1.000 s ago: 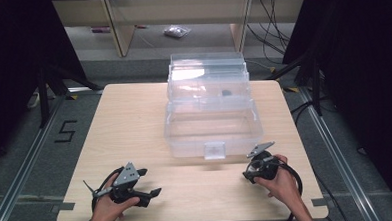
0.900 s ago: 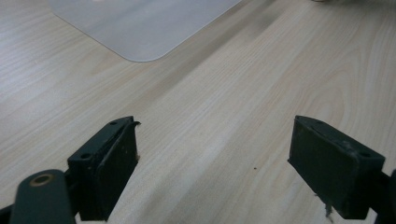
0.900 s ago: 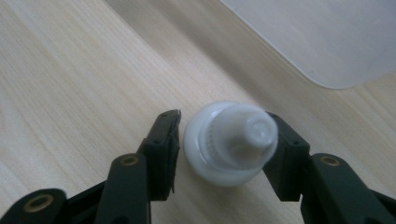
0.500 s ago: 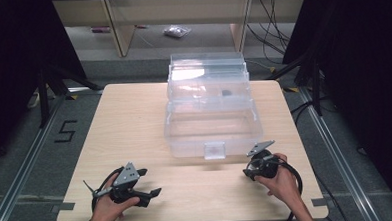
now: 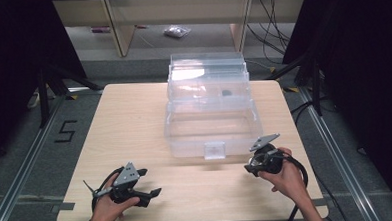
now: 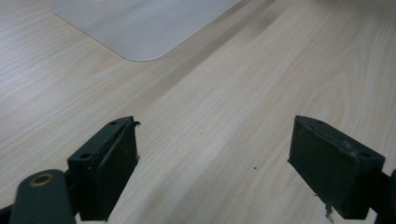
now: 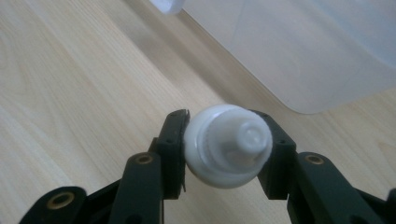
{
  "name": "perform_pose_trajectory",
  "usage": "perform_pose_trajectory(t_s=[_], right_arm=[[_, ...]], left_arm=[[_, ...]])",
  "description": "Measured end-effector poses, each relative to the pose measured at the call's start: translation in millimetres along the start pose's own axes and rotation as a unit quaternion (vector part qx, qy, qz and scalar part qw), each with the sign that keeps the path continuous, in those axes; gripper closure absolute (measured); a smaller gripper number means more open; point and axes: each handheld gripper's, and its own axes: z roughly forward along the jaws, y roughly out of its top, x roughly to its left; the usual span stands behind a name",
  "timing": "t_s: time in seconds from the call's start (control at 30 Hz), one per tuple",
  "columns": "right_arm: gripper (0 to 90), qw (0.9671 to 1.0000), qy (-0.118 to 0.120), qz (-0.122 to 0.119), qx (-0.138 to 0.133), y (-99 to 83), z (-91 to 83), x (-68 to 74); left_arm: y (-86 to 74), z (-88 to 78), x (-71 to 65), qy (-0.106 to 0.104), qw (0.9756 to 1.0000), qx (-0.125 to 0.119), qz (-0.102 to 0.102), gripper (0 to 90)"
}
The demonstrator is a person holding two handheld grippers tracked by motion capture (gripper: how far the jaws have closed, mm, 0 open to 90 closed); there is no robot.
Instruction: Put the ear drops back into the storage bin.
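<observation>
Gripping a white cap [image 7: 227,144] squarely between its pads, the right claw [image 5: 260,163] sits at the lower right of the high view, just below and right of the clear box [image 5: 212,121]. So the box lies up and left of it, and this hand is much the nearer. The left claw [image 5: 137,189], at lower left, rests low over the surface [image 5: 134,123], jaws wide and empty.

The small dark item [image 5: 227,93] inside the clear plastic storage box [image 5: 212,135] is staying too tiny to identify (high view), and the box's far wall is blurring.
</observation>
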Motion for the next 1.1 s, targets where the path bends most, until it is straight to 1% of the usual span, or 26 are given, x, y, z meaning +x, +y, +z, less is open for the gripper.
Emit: perform_pose_trajectory(t_s=[0.03, 0.1, 0.17, 0.2, 0.23, 0.27, 0.3, 0.33, 0.43, 0.47, 0.5, 0.57, 0.63, 0.67, 0.77, 0.8, 0.83, 0.87, 0.93, 1.03, 1.07, 1.1], right_arm=[[60.1, 1.0000, 0.000, 0.007, 0.005, 2.0, -2.2, 0.7], [60.1, 1.0000, 0.002, -0.002, 0.003, 4.6, -5.8, -0.1], [60.1, 1.0000, 0.003, -0.003, 0.003, 6.7, -8.9, -0.4], [60.1, 0.9999, 0.009, -0.010, 0.001, 9.9, -14.2, -1.5], [60.1, 0.9999, 0.008, -0.014, 0.000, 11.6, -16.5, -2.0], [60.1, 0.9999, 0.007, -0.010, 0.002, 13.2, -19.3, -1.3], [60.1, 0.9998, 0.010, -0.018, 0.002, 15.1, -20.9, -2.5], [60.1, 0.9999, 0.008, -0.008, 0.003, 17.5, -23.8, -1.9], [60.1, 0.9999, 0.006, -0.009, 0.002, 21.2, -28.1, -2.1], [60.1, 0.9998, 0.006, -0.018, 0.003, 25.5, -32.8, -3.0], [60.1, 0.9997, 0.004, -0.025, -0.001, 26.2, -34.4, -3.1], [60.1, 0.9998, 0.002, -0.021, -0.001, 28.0, -36.5, -2.8], [60.1, 0.9995, 0.003, -0.030, 0.002, 33.8, -42.1, -4.5], [60.1, 0.9993, 0.000, -0.036, 0.001, 35.5, -42.8, -5.1], [60.1, 0.9994, 0.000, -0.035, 0.005, 40.0, -45.9, -5.6], [60.1, 0.9991, 0.000, -0.041, 0.004, 44.7, -48.2, -7.6], [60.1, 0.9991, 0.000, -0.041, 0.004, 44.7, -48.2, -7.6], [60.1, 0.9990, -0.002, -0.045, 0.005, 49.6, -50.6, -9.6], [60.1, 0.9991, -0.009, -0.041, 0.005, 54.3, -53.3, -11.3], [60.1, 0.9988, -0.011, -0.047, 0.005, 58.9, -54.7, -14.8], [60.1, 0.9990, -0.014, -0.041, 0.008, 60.7, -56.3, -15.6], [60.1, 0.9992, -0.012, -0.036, 0.009, 63.6, -57.8, -16.8]], left_arm=[[0.0, 0.0, 0.0, 0.000, 1.0000, 0.000, 0.000, 14.9], [-0.2, 0.2, 0.1, -0.001, 1.0000, 0.001, -0.001, 14.9], [-0.2, 0.1, 0.1, -0.001, 1.0000, 0.001, -0.001, 14.9], [0.0, 0.0, 0.2, -0.003, 1.0000, 0.004, 0.000, 14.8], [0.1, -0.3, 0.4, -0.005, 1.0000, 0.006, 0.001, 14.8], [0.0, -0.1, 0.3, -0.004, 1.0000, 0.005, 0.001, 14.9], [-0.2, 0.2, 0.0, -0.001, 1.0000, 0.001, -0.001, 14.8], [-0.2, 0.2, 0.0, -0.001, 1.0000, 0.001, -0.001, 14.8], [-0.2, 0.2, 0.1, -0.001, 1.0000, 0.001, -0.001, 14.9], [0.0, -0.3, 0.5, -0.005, 1.0000, 0.006, 0.001, 14.9], [-0.1, 0.0, 0.3, -0.004, 1.0000, 0.005, 0.001, 14.8], [-0.1, 0.0, 0.3, -0.004, 1.0000, 0.005, 0.001, 14.8], [0.0, -0.1, 0.4, -0.004, 1.0000, 0.005, 0.001, 14.9], [-0.1, 0.0, 0.3, -0.003, 1.0000, 0.004, 0.000, 14.8], [-0.1, -0.1, 0.6, -0.004, 1.0000, 0.005, 0.001, 14.9], [-0.1, 0.0, 0.4, -0.005, 1.0000, 0.005, 0.001, 14.9], [-0.1, 0.0, 0.4, -0.005, 1.0000, 0.005, 0.001, 14.9], [0.0, -0.1, 0.5, -0.004, 1.0000, 0.005, 0.001, 14.8], [-0.1, -0.1, 0.5, -0.004, 1.0000, 0.005, 0.000, 14.8], [-0.2, 0.0, 0.6, -0.004, 1.0000, 0.005, 0.000, 14.9], [-0.2, -0.1, 0.6, -0.004, 1.0000, 0.005, 0.001, 14.9], [-0.2, -0.1, 0.6, -0.004, 1.0000, 0.005, 0.001, 14.9]])
